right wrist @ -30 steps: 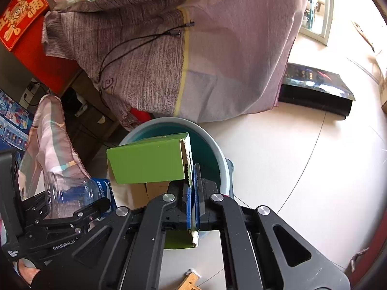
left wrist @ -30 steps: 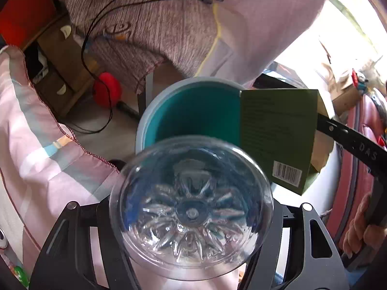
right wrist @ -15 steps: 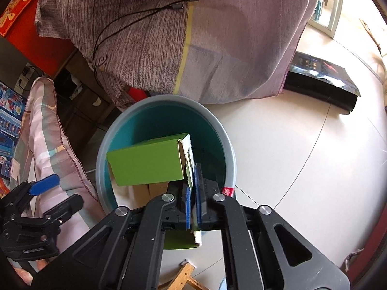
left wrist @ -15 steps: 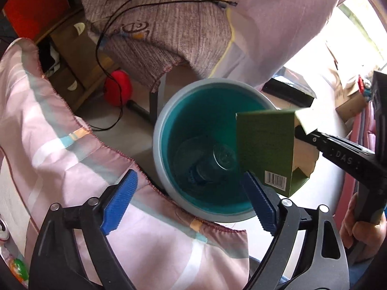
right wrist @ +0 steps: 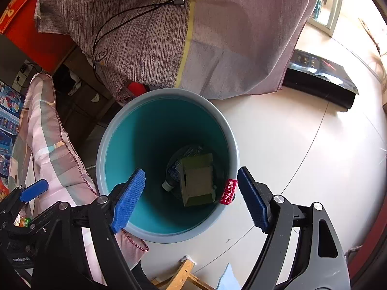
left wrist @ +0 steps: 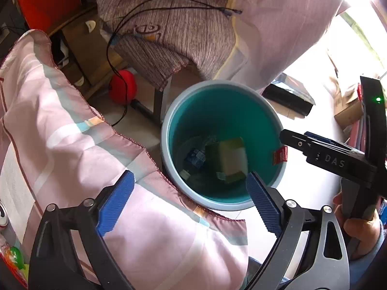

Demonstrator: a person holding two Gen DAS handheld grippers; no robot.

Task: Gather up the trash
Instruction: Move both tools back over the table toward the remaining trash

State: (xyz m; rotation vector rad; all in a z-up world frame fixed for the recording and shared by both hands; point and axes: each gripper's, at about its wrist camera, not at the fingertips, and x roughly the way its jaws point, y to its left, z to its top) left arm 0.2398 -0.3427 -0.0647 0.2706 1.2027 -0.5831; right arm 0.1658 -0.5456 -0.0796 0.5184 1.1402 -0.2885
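Observation:
A round bin (left wrist: 165,130) (right wrist: 101,159), grey outside and teal inside, stands on the floor below both grippers. At its bottom lie a green cardboard box (left wrist: 229,159) (right wrist: 198,181) and a clear plastic bottle (left wrist: 193,160) (right wrist: 173,170) with a blue label, partly under the box. My left gripper (left wrist: 188,200) hangs over the bin's near rim, its jaws opening wide with nothing between them. My right gripper (right wrist: 191,198) is above the bin mouth, its jaws also opening and empty. One blue pad (right wrist: 33,189) of the left gripper shows at lower left in the right wrist view.
A pink striped quilt (left wrist: 60,125) presses against the bin's left side. A brown and lilac cloth (right wrist: 169,36) with a black cable hangs behind it. A flat black box (right wrist: 319,77) lies on the pale floor, and a wooden piece (right wrist: 183,273) near the bottom edge.
The bottle left my left gripper and fell into the bin. The right gripper then opened and the green box dropped in on top. The left gripper rose a little.

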